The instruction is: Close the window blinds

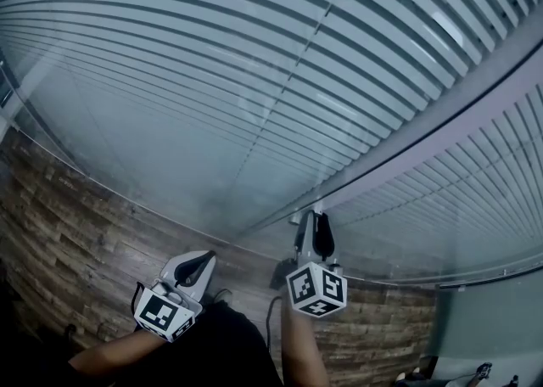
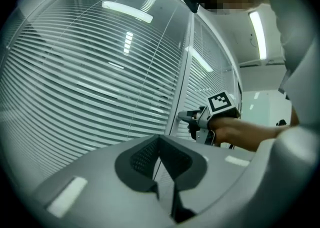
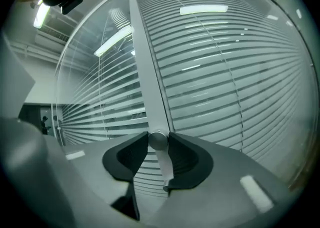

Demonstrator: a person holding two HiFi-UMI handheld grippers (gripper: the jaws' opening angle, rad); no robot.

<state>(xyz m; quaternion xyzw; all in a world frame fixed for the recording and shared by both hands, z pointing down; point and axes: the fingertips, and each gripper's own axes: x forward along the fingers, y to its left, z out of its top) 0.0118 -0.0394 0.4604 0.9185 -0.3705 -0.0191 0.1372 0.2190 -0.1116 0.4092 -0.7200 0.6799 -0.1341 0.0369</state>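
White horizontal-slat window blinds (image 1: 212, 80) behind glass fill the wall ahead, with gaps showing between the slats. My right arm reaches forward to the grey vertical frame post (image 3: 145, 72). There my right hand-held gripper (image 1: 315, 222) pinches a small round silver metal knob (image 3: 158, 139). My left hand-held gripper (image 2: 160, 139) hangs lower, jaws together and empty. The pads hide the knob's sides.
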